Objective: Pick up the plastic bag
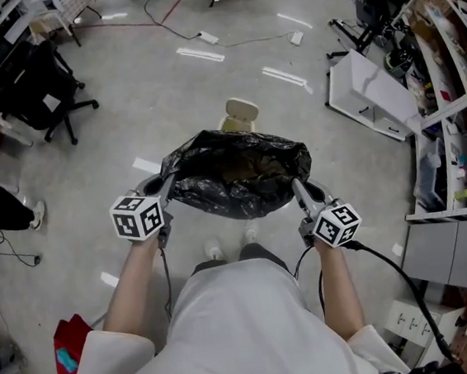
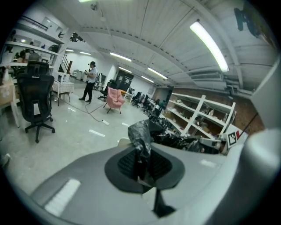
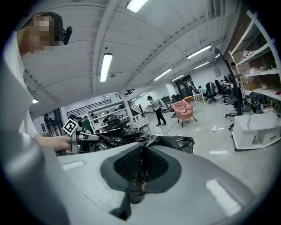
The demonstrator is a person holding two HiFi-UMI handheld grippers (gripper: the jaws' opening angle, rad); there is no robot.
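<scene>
A black plastic bag (image 1: 236, 173) hangs in the air in front of me, held up off the floor and stretched open between my two grippers. My left gripper (image 1: 165, 187) is shut on the bag's left rim; a twist of the black film (image 2: 141, 136) is pinched between its jaws. My right gripper (image 1: 297, 188) is shut on the bag's right rim, with black film (image 3: 139, 169) caught between its pads. The bag's crumpled top (image 3: 131, 138) runs from the right gripper across to the left gripper (image 3: 81, 137).
A small beige stool (image 1: 241, 112) stands on the grey floor just beyond the bag. A black office chair (image 1: 36, 82) is at the left, white shelving (image 1: 448, 93) at the right, cables across the floor. A person (image 2: 90, 81) stands far off by a pink armchair (image 2: 115, 97).
</scene>
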